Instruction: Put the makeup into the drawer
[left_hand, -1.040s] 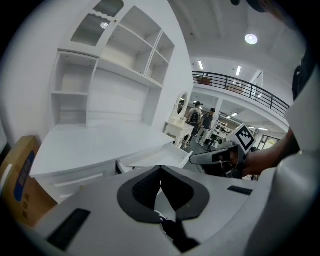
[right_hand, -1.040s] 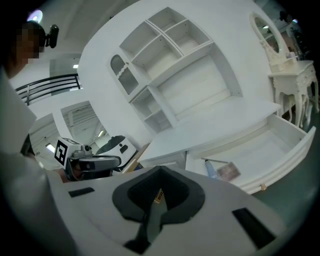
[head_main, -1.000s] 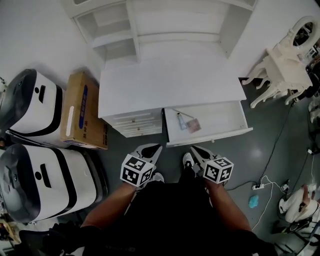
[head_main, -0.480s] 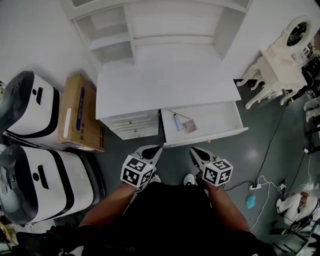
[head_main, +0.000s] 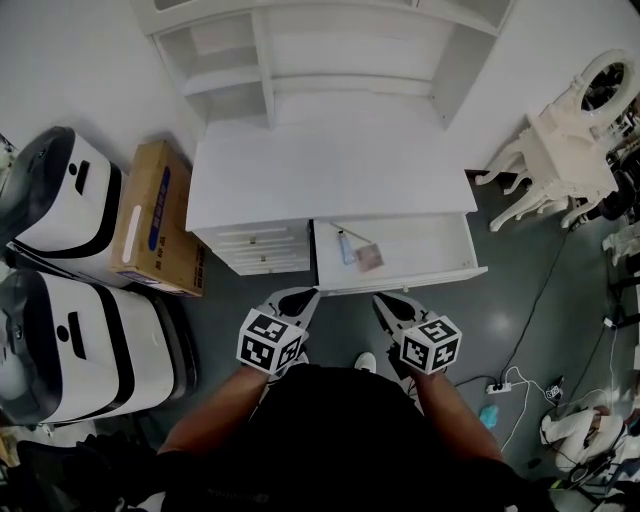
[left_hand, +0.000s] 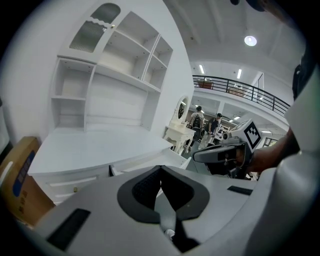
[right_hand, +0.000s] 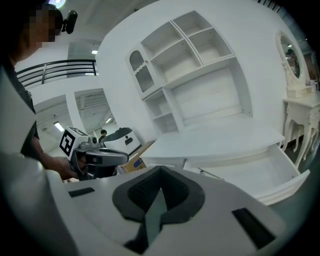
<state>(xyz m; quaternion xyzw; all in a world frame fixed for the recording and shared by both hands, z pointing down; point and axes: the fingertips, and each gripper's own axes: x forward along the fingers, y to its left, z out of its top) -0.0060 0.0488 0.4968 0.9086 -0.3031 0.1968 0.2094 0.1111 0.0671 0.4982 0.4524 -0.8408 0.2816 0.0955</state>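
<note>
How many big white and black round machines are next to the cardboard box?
2. One big white-and-black rounded machine sits left of the brown cardboard box. The second machine is below it in the head view, nearer the person. More could be out of view.

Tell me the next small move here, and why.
Probably nudge the open drawer shut with the right gripper. The makeup already lies inside it, the desk top looks bare, and the left gripper and right gripper are both shut and empty, just in front of it.
</note>
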